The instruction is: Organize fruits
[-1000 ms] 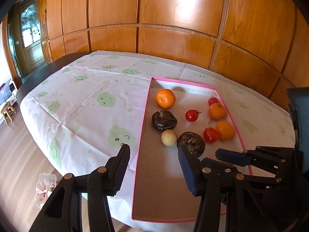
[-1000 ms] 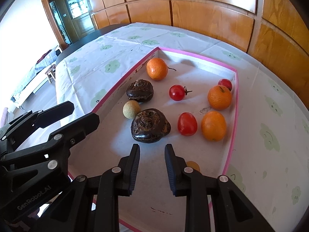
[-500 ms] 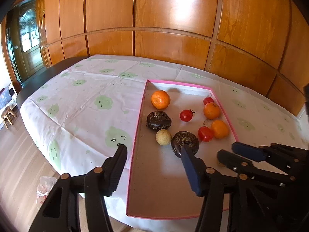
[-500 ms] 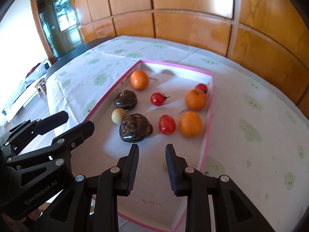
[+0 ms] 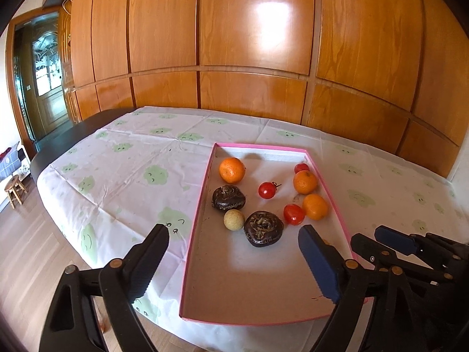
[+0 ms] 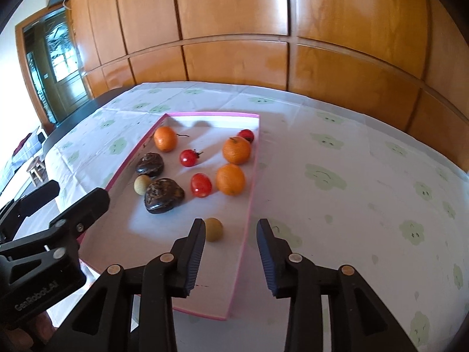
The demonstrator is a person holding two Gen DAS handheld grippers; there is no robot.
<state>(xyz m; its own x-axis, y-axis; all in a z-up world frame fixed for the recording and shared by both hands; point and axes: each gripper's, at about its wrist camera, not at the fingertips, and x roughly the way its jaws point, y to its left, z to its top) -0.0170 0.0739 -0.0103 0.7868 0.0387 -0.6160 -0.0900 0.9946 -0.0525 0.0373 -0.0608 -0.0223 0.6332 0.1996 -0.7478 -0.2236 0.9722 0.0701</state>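
Observation:
A shallow pink-rimmed tray [image 5: 195, 220] [image 6: 247, 214] lies on the table. It holds three oranges [image 5: 232, 170] [image 6: 230, 179], three red tomatoes [image 5: 267, 190] [image 6: 201, 185], two dark wrinkled fruits [image 5: 263, 228] [image 6: 163, 195] and two small pale round fruits [image 5: 234, 219] [image 6: 213, 228]. My left gripper [image 5: 234, 252] is open and empty, above the tray's near end. My right gripper [image 6: 230, 246] is open and empty, over the tray's right rim, next to one pale fruit. It also shows at the right in the left wrist view [image 5: 390, 240].
The table has a white cloth with green smiley prints [image 5: 123, 176] [image 6: 351, 182]. A wood-panelled wall [image 5: 263, 44] stands behind it. A door [image 5: 47, 76] and a small stool [image 5: 14, 190] are at the left. The table's near edge is just below the grippers.
Both grippers have pulled back and up from the fruits. The right gripper has opened wider and shifted right over the tray's rim. The fruits have not moved.

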